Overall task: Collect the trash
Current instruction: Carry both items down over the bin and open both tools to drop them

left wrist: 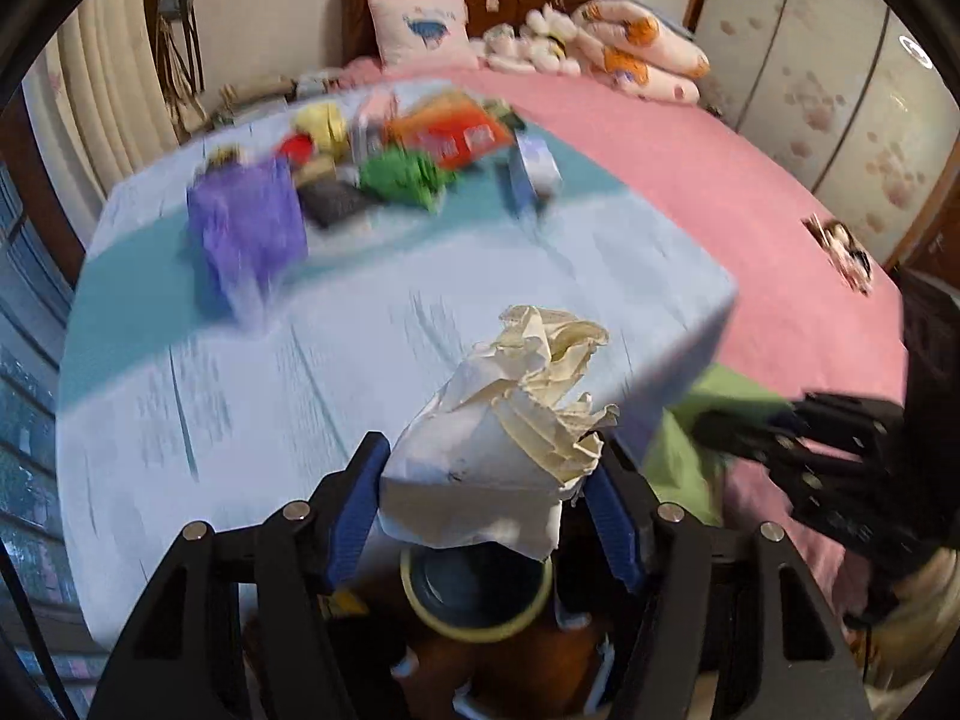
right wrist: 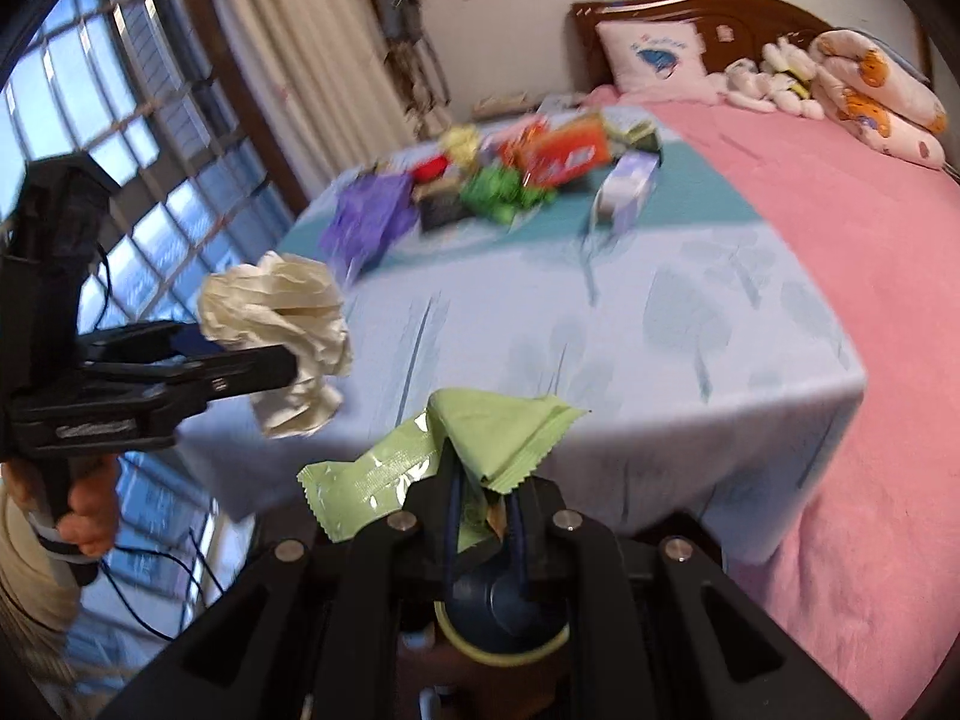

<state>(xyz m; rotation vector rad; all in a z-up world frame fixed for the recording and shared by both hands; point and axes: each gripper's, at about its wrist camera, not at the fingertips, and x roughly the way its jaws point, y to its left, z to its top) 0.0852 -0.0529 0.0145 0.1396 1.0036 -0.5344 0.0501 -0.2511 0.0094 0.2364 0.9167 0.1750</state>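
Between the left gripper's (left wrist: 486,480) blue pads sits a crumpled cream paper wad (left wrist: 510,420): light, crushable, gripped mid-bulk. Right gripper (right wrist: 483,498) pinches a slippery green foil wrapper (right wrist: 444,450) centrally.

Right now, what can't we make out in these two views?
- Far trash pile: motion-blurred in both views; the items can't be told apart.
- Trash bin: in neither frame.
- Green wrapper: print unreadable, lower part hidden between the right jaws.
- Crumpled paper: underside hidden by the left jaws.
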